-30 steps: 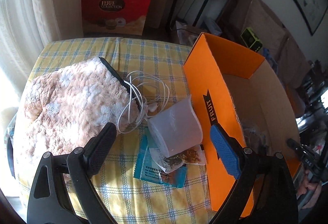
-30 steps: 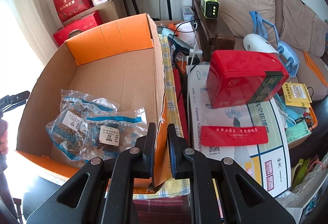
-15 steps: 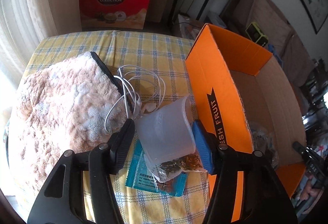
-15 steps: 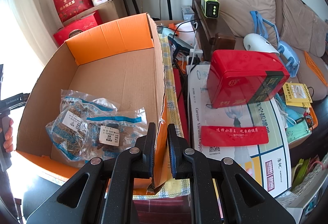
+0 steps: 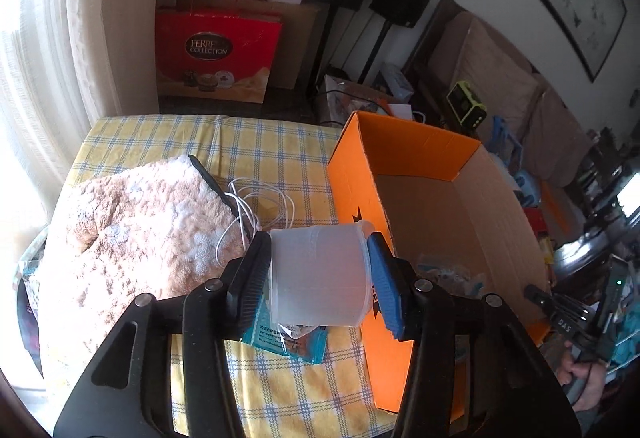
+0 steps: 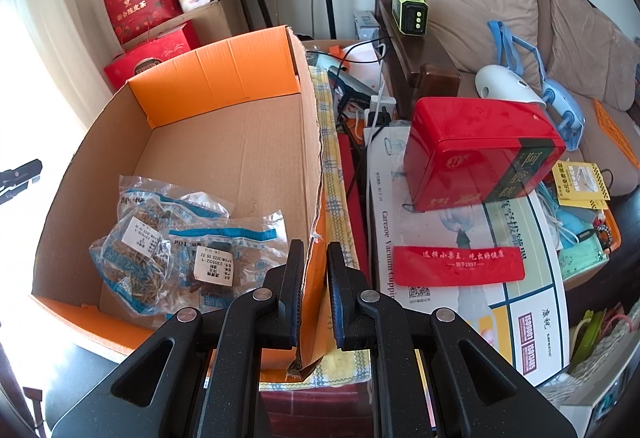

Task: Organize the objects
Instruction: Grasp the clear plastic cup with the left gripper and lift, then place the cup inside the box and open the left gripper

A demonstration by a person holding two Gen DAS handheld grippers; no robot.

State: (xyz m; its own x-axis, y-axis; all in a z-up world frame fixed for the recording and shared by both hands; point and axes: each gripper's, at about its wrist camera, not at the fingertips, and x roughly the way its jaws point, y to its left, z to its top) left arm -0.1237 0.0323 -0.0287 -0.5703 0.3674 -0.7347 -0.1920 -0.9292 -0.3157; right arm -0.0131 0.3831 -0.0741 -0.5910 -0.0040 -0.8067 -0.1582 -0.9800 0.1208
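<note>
My left gripper (image 5: 320, 280) is shut on a translucent plastic cup (image 5: 318, 274) and holds it above the checked tablecloth (image 5: 168, 133), beside the orange cardboard box (image 5: 352, 189). Under the cup lie a teal packet (image 5: 286, 344) and a clear snack bag. My right gripper (image 6: 314, 292) is shut on the box's right wall (image 6: 308, 173). Inside the box lie clear snack bags (image 6: 172, 234) with white labels.
A fluffy beige blanket (image 5: 120, 234) and a tangled white cable (image 5: 252, 205) lie left of the cup. A red tin (image 6: 476, 149) sits on a white carton (image 6: 460, 270) right of the box. Red gift boxes (image 5: 216, 57), speakers and a sofa stand behind.
My left gripper closed on the plastic cup and lifted it off the packets. My right gripper has stayed on the box wall.
</note>
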